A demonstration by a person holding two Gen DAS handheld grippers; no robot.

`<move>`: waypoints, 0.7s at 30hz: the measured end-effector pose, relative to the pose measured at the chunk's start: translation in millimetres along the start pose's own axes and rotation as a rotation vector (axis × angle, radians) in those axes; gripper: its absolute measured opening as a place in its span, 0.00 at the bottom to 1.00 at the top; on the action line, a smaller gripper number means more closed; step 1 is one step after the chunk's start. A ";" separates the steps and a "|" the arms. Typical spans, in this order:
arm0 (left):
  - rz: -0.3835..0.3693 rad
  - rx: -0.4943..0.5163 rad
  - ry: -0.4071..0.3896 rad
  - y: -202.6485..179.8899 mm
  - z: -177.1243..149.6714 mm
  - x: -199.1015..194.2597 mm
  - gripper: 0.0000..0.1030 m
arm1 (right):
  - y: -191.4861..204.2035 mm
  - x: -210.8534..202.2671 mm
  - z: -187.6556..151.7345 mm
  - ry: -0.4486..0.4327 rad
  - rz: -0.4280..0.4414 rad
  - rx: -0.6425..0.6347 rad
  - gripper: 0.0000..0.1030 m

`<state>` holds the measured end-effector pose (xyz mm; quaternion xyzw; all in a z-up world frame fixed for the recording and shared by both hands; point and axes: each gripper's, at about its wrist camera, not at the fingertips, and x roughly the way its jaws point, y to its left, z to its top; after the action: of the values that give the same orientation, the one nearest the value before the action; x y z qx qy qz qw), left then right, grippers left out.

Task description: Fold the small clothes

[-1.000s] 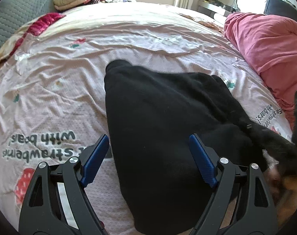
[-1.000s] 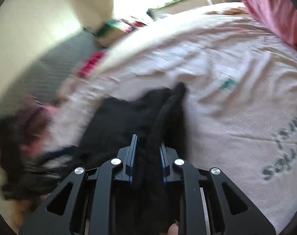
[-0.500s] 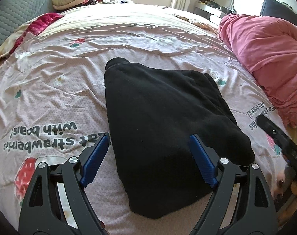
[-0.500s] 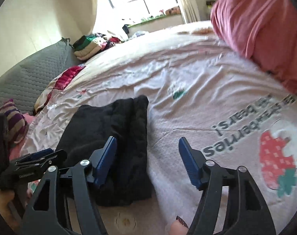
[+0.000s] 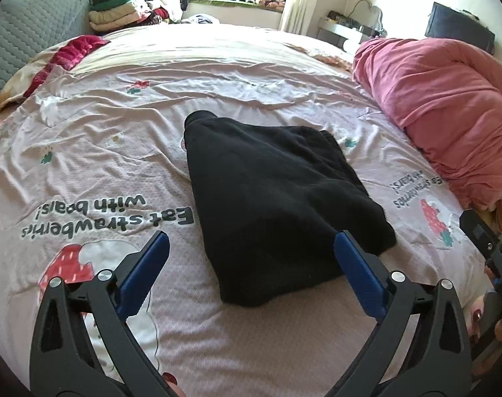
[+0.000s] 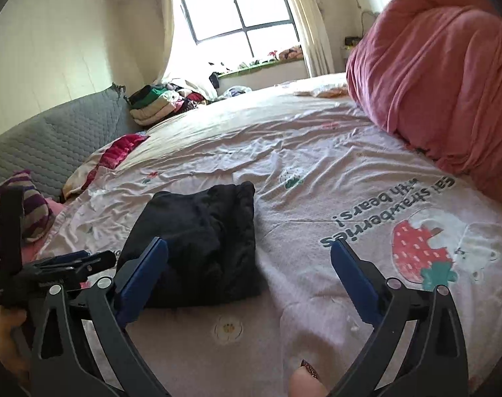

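Note:
A small black garment (image 5: 277, 205) lies folded in a compact pile on the pink strawberry-print bedsheet (image 5: 85, 172). It also shows in the right wrist view (image 6: 201, 244), left of centre. My left gripper (image 5: 251, 258) is open and empty, held just short of the garment's near edge. My right gripper (image 6: 251, 264) is open and empty, with its left finger beside the garment's near right corner. The right gripper's body shows at the right edge of the left wrist view (image 5: 492, 264), and the left gripper shows at the left of the right wrist view (image 6: 59, 264).
A rolled pink duvet (image 5: 449, 106) lies along the right side of the bed. A grey quilted headboard (image 6: 52, 145) and a stack of folded clothes (image 6: 158, 102) are at the far left. A striped cloth (image 6: 25, 205) lies by the left edge.
My right gripper has let go of the black garment, opened and pulled back to the right. The garment has settled flat. My left gripper has drawn back a little.

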<state>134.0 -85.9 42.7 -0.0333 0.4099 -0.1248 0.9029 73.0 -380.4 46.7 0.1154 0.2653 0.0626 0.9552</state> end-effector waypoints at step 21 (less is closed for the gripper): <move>0.010 0.024 -0.116 24.2 -50.0 -66.0 0.91 | 58.0 -47.2 -32.2 -0.108 -0.005 -0.154 0.95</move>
<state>59.5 -43.7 54.0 -0.0277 0.3554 -0.1228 0.9262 12.6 -326.9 57.8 0.0443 0.2078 0.0743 0.9743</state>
